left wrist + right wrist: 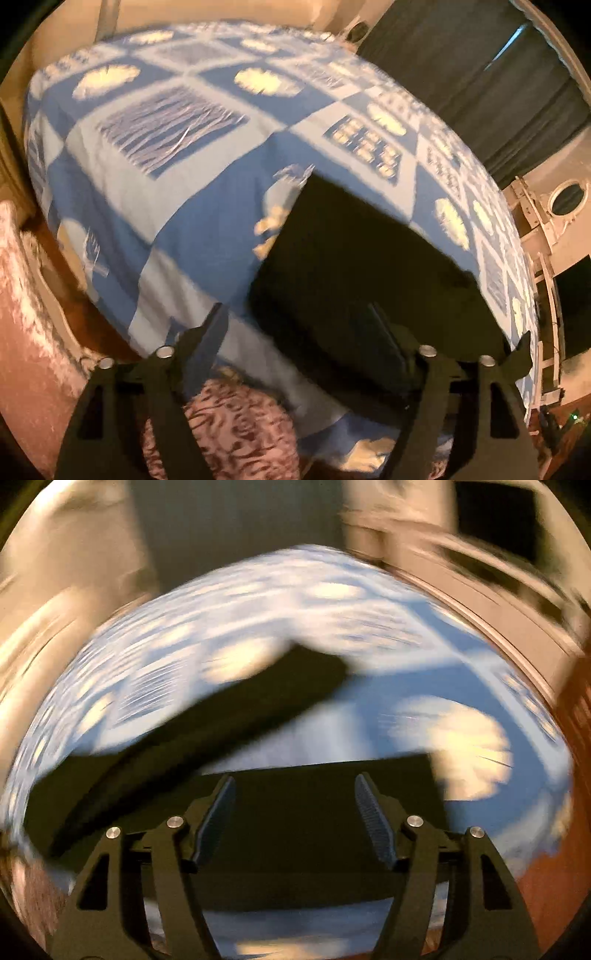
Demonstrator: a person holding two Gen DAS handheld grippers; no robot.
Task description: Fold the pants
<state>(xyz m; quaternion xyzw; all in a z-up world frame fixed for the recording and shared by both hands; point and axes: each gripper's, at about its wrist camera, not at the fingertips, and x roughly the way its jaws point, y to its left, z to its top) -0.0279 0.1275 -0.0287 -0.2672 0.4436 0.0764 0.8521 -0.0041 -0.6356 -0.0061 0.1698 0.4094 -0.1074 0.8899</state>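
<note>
black pants lying on a bed, both grippers above them with nothing held.

the black pants lie flat on the blue and white patterned bedspread near the bed's edge. the left gripper has its jaws spread wide and empty, one finger over the pants. the right gripper hangs over the pants, jaws wide apart and empty; that view is blurred.

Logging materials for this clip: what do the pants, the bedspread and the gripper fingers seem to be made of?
Pants: dark matte cloth, seemingly woven; lies flat with crisp edges, weave not resolvable.
Bedspread: soft printed fabric, likely cotton; blue and white patches, drapes over the bed edge.
Fingers: black matte plastic, ribbed pads, possibly rubbery; shiny metal pins at the joints.
</note>
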